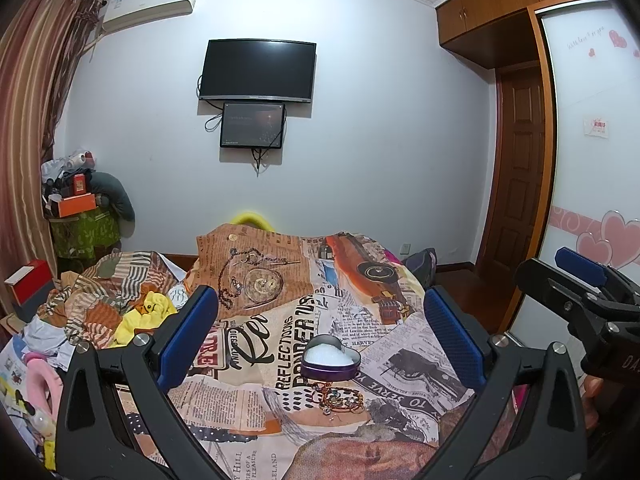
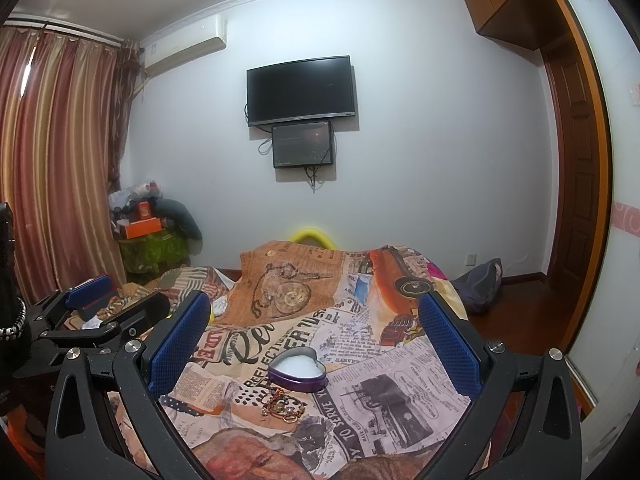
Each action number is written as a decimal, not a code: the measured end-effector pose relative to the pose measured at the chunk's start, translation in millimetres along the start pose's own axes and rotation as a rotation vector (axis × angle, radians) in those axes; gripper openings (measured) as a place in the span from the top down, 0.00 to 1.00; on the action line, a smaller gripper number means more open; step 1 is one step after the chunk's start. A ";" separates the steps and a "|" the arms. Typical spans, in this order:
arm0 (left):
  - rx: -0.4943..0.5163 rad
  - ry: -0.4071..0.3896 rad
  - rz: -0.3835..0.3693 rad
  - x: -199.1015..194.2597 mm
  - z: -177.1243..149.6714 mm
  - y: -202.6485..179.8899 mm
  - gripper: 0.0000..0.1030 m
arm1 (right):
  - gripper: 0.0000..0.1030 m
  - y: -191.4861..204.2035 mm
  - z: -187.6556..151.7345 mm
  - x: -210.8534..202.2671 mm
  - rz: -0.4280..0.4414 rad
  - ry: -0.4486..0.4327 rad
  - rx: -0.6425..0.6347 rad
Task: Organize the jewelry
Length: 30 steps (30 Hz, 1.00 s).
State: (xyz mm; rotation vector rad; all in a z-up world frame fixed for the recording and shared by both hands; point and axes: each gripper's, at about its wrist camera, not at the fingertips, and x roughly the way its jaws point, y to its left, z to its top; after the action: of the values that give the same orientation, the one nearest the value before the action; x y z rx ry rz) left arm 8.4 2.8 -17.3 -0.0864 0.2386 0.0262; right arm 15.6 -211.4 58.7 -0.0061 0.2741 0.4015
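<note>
Left tongs (image 1: 320, 328) spread wide apart, blue pads (image 1: 188, 336) angled outward, clamped on nothing, hovering above the bed. Right tongs (image 2: 316, 332) likewise wide apart and empty, held at about the same height, just beside the left pair; seen also at the right edge of the left wrist view, (image 1: 580, 280), where their gap could not be judged. Between the fingers in both views, a purple heart-shaped tin (image 1: 331, 363) (image 2: 297, 369), lidless, sitting upright on the bedspread (image 1: 380, 344) (image 2: 360, 340), filled with something white and grainy. Just in front of the tin, on the side nearer the cameras, a small heap of gold-toned jewelry (image 1: 340, 398) (image 2: 283, 405) with coloured stones, lying loose on the cloth, close to the tin's wall but whether touching could not be told. Bedspread printed with newspaper clippings, a pocket watch and an old orange car. Left of it, a jumble of striped and yellow cloth (image 1: 136, 312). On the far wall, a dark television (image 1: 258, 70) (image 2: 301, 90) with a smaller screen (image 1: 253, 125) (image 2: 303, 145) mounted right beneath it, cables dangling. Striped curtains (image 1: 32, 120) (image 2: 56, 152) at the left, an air conditioner (image 1: 150, 4) (image 2: 184, 46) high on the wall, a wooden door (image 1: 516, 168) (image 2: 576, 168) at the right.
</note>
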 end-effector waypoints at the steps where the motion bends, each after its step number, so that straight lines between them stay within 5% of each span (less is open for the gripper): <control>1: 0.000 0.000 0.000 0.2 0.5 0.0 0.00 | 0.00 0.0 0.0 -0.1 0.000 0.000 0.000; 30: -0.004 0.036 0.001 16.5 2.0 1.8 0.00 | 0.00 -5.9 -3.8 12.3 0.004 0.041 0.008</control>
State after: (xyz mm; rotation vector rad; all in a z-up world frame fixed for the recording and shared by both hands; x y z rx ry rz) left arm 24.9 5.0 -19.4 -0.0907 0.2750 0.0260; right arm 27.7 -212.3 51.5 -0.0058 0.3159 0.4050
